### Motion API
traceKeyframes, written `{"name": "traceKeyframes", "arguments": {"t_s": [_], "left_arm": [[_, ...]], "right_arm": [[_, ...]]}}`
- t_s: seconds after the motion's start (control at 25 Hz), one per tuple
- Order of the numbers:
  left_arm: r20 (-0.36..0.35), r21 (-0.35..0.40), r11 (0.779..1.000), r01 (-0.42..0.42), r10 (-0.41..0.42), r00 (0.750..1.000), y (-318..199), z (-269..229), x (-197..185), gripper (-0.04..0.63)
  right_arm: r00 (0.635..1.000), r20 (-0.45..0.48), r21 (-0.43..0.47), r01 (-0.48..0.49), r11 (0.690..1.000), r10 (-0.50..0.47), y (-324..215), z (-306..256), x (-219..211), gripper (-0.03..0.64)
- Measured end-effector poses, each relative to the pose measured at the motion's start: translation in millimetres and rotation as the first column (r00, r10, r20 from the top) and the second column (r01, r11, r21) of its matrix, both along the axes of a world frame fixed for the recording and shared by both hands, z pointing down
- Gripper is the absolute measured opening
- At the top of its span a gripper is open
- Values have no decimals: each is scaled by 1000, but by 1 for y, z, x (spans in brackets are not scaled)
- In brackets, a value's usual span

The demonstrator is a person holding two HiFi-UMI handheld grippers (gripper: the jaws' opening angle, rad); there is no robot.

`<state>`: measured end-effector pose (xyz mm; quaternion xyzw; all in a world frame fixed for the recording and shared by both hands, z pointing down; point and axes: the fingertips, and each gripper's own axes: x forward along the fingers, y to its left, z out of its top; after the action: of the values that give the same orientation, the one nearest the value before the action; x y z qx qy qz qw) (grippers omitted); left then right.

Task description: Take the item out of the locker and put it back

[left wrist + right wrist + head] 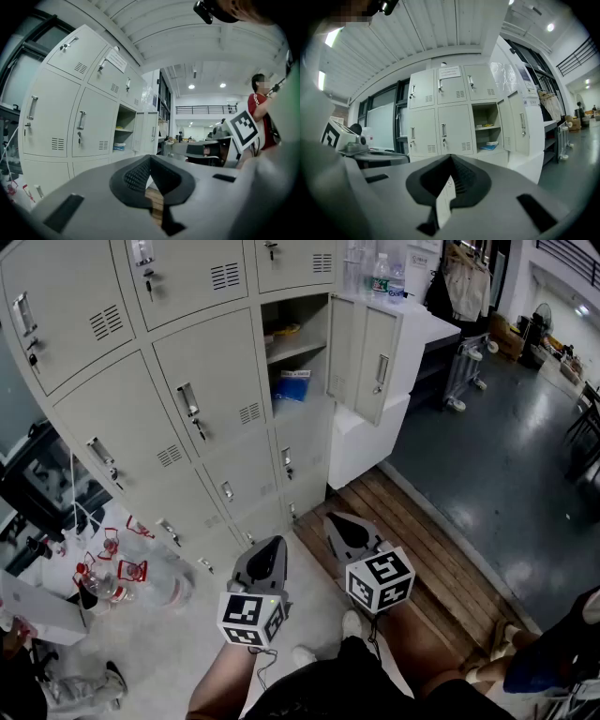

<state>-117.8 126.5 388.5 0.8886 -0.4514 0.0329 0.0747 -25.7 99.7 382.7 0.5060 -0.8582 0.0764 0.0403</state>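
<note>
The person stands in front of a wall of pale grey lockers [141,418] and holds both grippers low, apart from the lockers. The left gripper [269,551] and the right gripper [339,527] point toward the lockers, side by side. Each one carries a cube with black and white square markers at its back end.

In the left gripper view, the fingers [136,176] of the left gripper are clenched together. Their tips meet and there is nothing between them. In the right gripper view, the fingers [464,180] of the right gripper are also clenched, and they grasp nothing.

One locker is open, and its door [366,362] swings out to the right. Inside there is a shelf [295,349]. A blue packet [292,385] lies in the lower part of this open locker, under the shelf. A yellow thing [286,331] lies on the shelf above it. Both grippers are well apart from the blue packet.

To the right of the lockers stands a white cabinet [422,334] with water bottles [380,276] on top. Wooden boards [422,559] lie on the floor before it. Some clear bottles with red handles [122,568] stand on the floor at the left.
</note>
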Motion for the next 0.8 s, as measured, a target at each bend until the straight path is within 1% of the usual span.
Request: {"name": "traceKeyframes", "arguments": {"t_s": [0.16,0.36,0.6,0.8], "left_arm": [[1,2,1000,-1,1,1000,2,-1,1,3],[3,4,1000,-4,4,1000,6,-1,1,3],[5,-3,1000,-1,1,1000,5,1,-1,3],[9,-5,1000,-1,1,1000,-5,4,5,3]], "right_arm": [[1000,3,-3,4,1000,-4,2,0,0,0],[999,31,-7,10,1000,-10,5,1,0,0],[999,31,-1,9,1000,-9,2,-1,1,0],[1000,23,8,10,1000,-10,-10,-2,8,0]]}}
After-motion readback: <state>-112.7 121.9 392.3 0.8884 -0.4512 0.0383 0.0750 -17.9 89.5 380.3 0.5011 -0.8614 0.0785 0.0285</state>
